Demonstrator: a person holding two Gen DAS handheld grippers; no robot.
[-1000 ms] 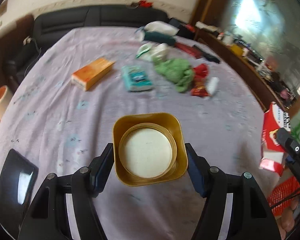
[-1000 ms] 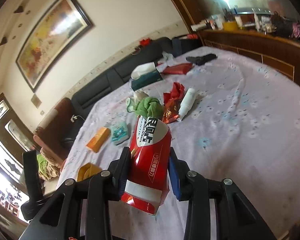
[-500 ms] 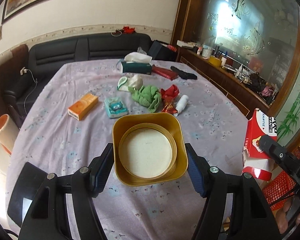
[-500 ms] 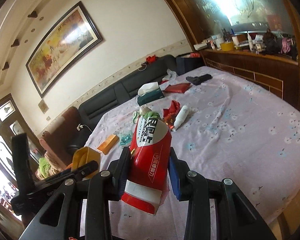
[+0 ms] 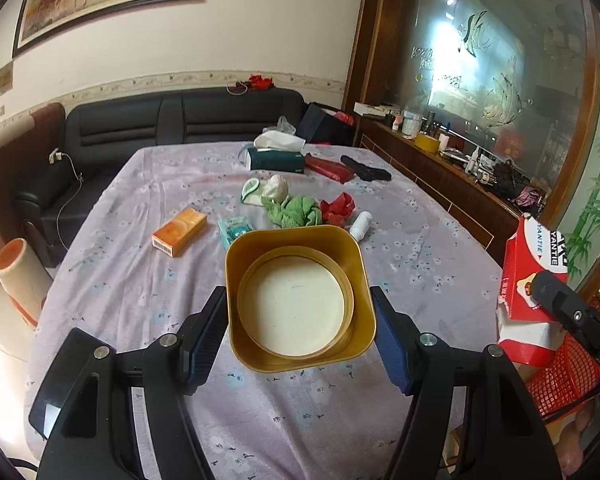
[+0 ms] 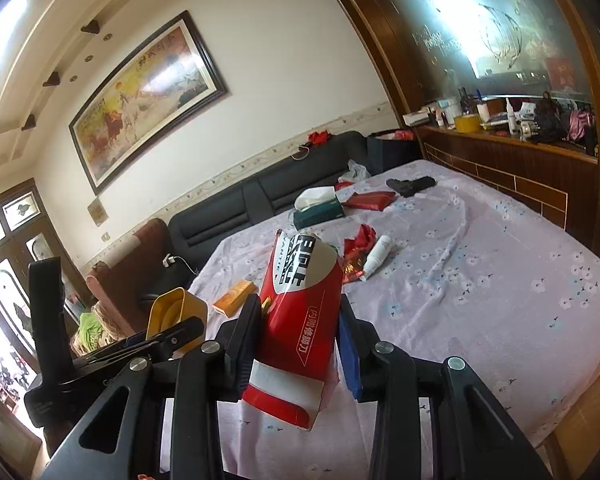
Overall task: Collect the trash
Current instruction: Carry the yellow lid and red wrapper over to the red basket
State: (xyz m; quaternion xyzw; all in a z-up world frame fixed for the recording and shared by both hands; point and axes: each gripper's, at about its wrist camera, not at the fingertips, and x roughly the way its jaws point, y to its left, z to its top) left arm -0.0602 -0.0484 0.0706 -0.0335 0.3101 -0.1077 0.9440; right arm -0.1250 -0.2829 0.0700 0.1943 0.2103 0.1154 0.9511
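Black sofa (image 5: 180, 120) under framed painting (image 6: 148, 92)

The gold tin (image 5: 300, 300) hides the near end of the teal packet (image 5: 233, 229) and part of the white bottle (image 5: 361, 222). In the right wrist view the red carton (image 6: 300, 312) covers the green cloth and most of the red wrapper (image 6: 358, 244). The red basket (image 5: 560, 376) is cut off at the left wrist view's right edge. Items on the sideboard (image 5: 452, 148) are too small to name. The carton's small print is unreadable.
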